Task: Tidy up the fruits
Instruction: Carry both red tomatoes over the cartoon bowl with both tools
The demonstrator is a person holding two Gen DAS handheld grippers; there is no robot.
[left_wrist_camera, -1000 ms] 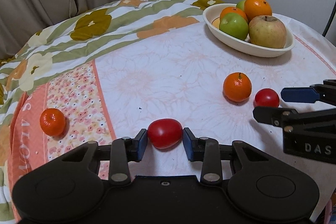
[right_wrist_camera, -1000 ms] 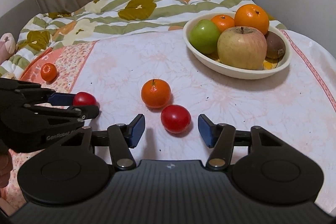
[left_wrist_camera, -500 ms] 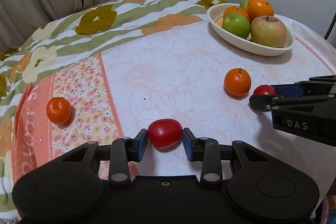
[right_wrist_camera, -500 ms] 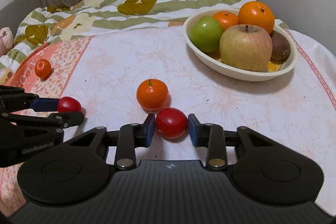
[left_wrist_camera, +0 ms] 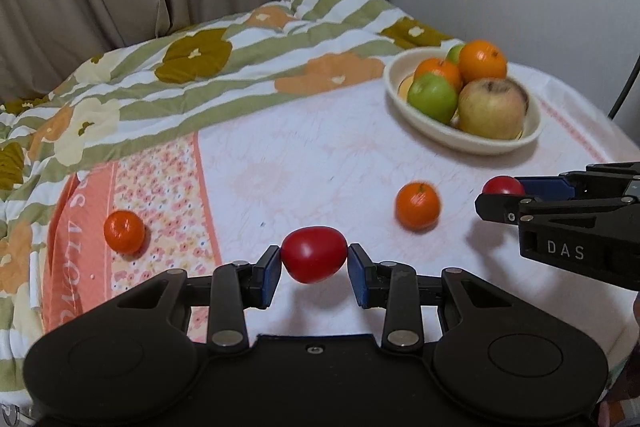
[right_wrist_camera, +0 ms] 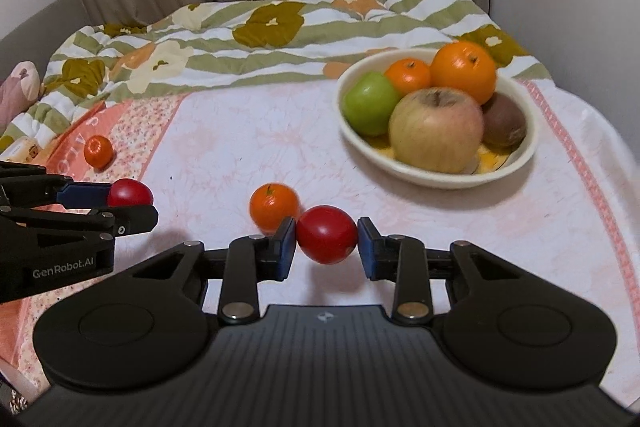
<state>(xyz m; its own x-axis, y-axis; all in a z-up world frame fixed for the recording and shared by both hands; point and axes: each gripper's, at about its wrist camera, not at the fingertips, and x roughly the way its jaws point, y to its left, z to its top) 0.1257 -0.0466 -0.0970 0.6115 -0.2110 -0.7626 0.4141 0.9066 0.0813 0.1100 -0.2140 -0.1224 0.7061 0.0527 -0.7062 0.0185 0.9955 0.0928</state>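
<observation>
The two tomatoes, the oblong tomato (left_wrist_camera: 314, 254) and the rounder tomato (right_wrist_camera: 327, 234), have smooth, glossy red skin that catches the light. The left claw (left_wrist_camera: 314, 277) and right claw (right_wrist_camera: 327, 249) are matt black plastic with blue pads and dull metal rivets. The bowl (right_wrist_camera: 436, 175) looks like glazed cream ceramic. The cloth (left_wrist_camera: 320, 163) over the bench is soft printed fabric, matt. The loose mandarin (right_wrist_camera: 274, 205) has a dimpled, faintly shiny peel.

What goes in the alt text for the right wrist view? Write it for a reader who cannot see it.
The right tongs grip a red tomato above a pink cloth; the left tongs hold another tomato. Two mandarins lie loose, and a bowl holds apples and oranges.
</observation>
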